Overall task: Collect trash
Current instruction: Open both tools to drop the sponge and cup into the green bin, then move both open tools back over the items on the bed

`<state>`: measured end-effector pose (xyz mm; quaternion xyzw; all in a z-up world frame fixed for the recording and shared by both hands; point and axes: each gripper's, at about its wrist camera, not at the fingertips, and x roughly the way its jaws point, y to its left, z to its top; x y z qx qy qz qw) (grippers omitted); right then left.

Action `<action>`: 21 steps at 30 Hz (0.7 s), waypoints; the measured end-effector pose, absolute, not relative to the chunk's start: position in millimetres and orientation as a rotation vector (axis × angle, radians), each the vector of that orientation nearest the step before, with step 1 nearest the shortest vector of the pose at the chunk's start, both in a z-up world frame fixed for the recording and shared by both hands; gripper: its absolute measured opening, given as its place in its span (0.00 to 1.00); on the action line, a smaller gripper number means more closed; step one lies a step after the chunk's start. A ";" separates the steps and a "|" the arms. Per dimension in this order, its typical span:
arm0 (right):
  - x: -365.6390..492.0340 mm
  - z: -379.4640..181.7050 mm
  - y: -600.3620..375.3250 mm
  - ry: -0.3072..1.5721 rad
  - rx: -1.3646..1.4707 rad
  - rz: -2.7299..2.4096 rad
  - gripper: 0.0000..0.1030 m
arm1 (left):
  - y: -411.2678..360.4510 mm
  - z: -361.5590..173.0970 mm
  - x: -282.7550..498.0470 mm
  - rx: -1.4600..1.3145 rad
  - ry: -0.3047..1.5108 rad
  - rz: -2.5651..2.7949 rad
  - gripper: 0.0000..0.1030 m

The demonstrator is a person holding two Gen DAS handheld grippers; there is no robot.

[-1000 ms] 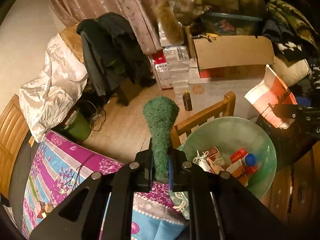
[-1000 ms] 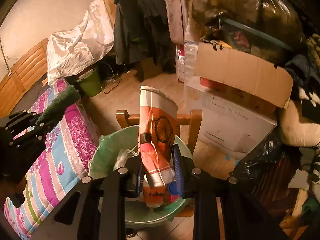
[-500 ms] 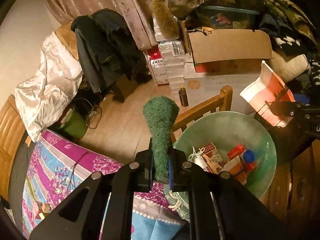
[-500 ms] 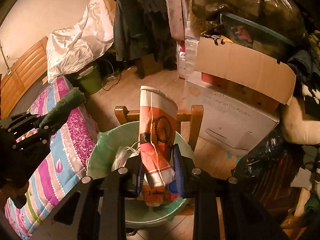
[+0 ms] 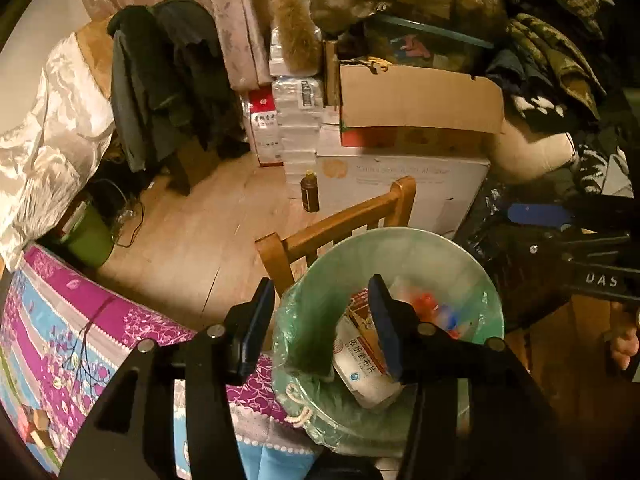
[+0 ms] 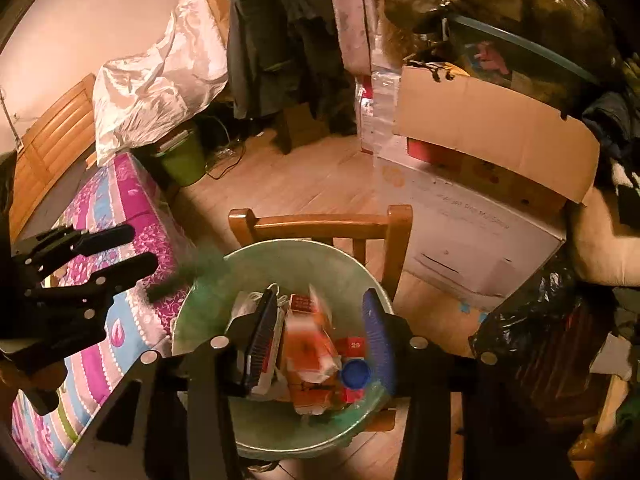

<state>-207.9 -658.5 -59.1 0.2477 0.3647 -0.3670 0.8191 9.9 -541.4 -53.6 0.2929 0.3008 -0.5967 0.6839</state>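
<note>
A pale green bin [image 5: 400, 234] [image 6: 300, 244] lined with a green bag stands on a wooden chair [image 5: 340, 220] and holds packets and boxes. My left gripper [image 5: 320, 324] [image 6: 144, 246] hangs over the bin's left rim, its jaws opening. The green fuzzy piece [image 5: 308, 332] [image 6: 200, 268] is a blur, loose between the jaws at that rim. Over the bin's middle, my right gripper [image 6: 320, 336] [image 5: 532, 232] is opening too. The orange and white paper bag [image 6: 308, 340] drops free between its fingers, blurred, onto the trash.
A bed with a pink floral cover [image 5: 60, 320] [image 6: 112, 208] lies left of the bin. Stacked cardboard boxes [image 5: 400, 180] and a brown bottle [image 5: 310, 196] stand behind the chair. A green bucket [image 6: 184, 160] sits by the bed, a black bag [image 6: 540, 340] at right.
Both grippers have opened. The green fuzzy piece left the left jaws and the paper bag left the right jaws; both now fall at the bin. The left view tilted down.
</note>
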 end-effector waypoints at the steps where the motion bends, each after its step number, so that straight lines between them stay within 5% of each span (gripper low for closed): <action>1: -209.7 -58.7 -659.5 0.775 0.531 -0.784 0.45 | -540.7 -54.0 10.2 0.655 0.672 -1.328 0.45; 11: -196.6 -53.4 -644.1 0.767 0.475 -0.746 0.45 | -517.4 -55.2 21.3 0.633 0.647 -1.241 0.45; 21: -151.8 -58.2 -602.6 0.723 0.430 -0.628 0.45 | -394.6 -83.6 81.4 0.537 0.683 -0.965 0.53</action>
